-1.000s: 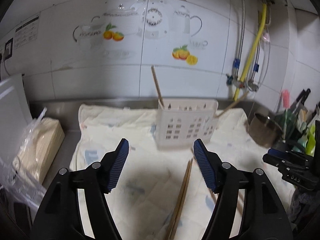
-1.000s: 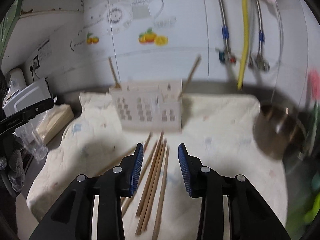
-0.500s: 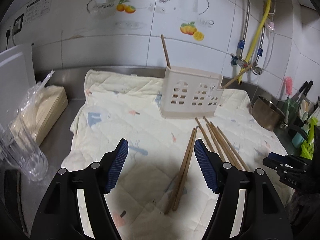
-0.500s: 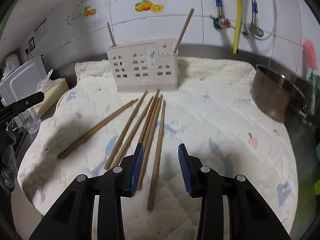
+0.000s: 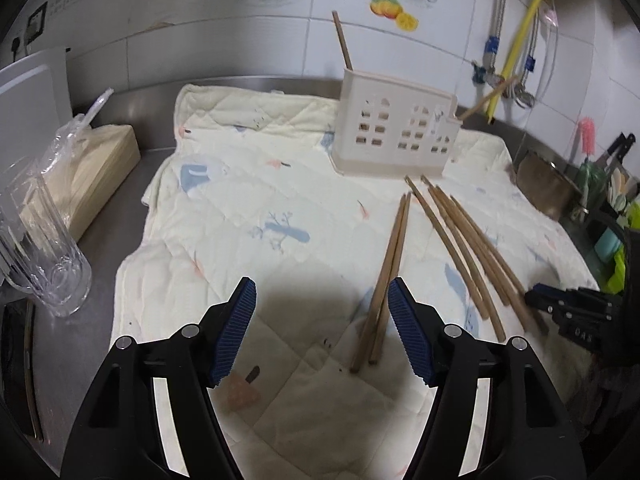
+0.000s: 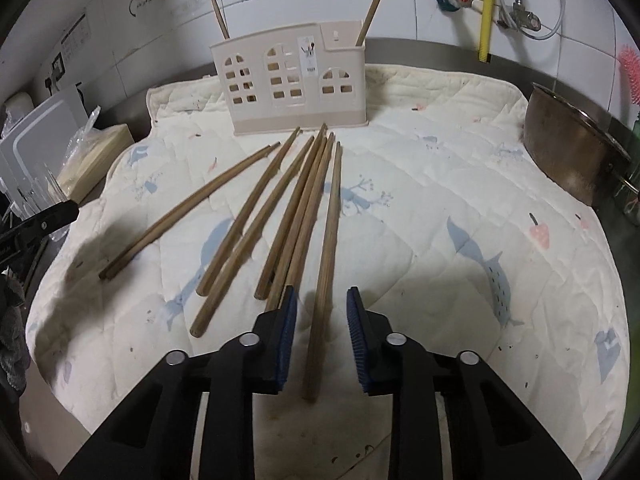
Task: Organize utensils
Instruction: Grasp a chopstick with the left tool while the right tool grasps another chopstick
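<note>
Several wooden chopsticks lie fanned on a cream quilted cloth in front of a beige house-shaped utensil holder that has two chopsticks standing in it. My right gripper is open, low over the cloth, its jaws either side of the near end of the rightmost chopstick. My left gripper is open and empty above the cloth, a pair of chopsticks just by its right finger. The holder also shows in the left wrist view.
A clear glass mug and a wrapped beige block stand left of the cloth on the steel counter. A metal pot sits at the right. Pipes and a yellow hose run down the tiled wall.
Both grippers have dropped lower and tilted down toward the cloth. The right gripper now straddles the rightmost chopstick; the left has come close to the pair on the left.
</note>
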### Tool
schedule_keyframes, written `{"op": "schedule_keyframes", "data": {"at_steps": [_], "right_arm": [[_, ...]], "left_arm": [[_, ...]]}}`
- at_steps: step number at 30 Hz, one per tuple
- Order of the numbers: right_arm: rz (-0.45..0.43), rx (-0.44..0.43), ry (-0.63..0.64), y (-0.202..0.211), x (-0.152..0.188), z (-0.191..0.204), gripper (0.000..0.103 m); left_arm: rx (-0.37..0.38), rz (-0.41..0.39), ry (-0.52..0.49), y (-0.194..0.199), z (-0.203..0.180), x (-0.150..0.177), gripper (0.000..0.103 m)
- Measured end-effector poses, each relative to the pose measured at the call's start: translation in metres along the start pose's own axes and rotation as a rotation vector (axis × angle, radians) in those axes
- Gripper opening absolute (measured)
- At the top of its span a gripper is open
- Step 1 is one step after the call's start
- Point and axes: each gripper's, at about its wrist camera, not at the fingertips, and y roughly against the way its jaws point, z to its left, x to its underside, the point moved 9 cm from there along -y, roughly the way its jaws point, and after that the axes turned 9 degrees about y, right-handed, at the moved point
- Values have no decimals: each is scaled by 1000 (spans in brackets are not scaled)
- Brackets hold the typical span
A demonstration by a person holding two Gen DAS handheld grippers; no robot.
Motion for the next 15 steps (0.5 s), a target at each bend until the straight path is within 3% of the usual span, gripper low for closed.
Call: {"op": "schedule_keyframes", "data": {"at_steps": [4, 9, 15], "right_arm": [[21, -6, -9, -6, 4, -1, 15], [21, -1, -5, -7, 5, -3, 10], [17, 6, -10, -5, 4, -6, 10]], "left_arm": [[37, 52, -54, -10, -12, 6, 43], [65, 132, -113, -31, -26, 16, 25], [74, 201, -149, -51, -35, 26, 18]]}}
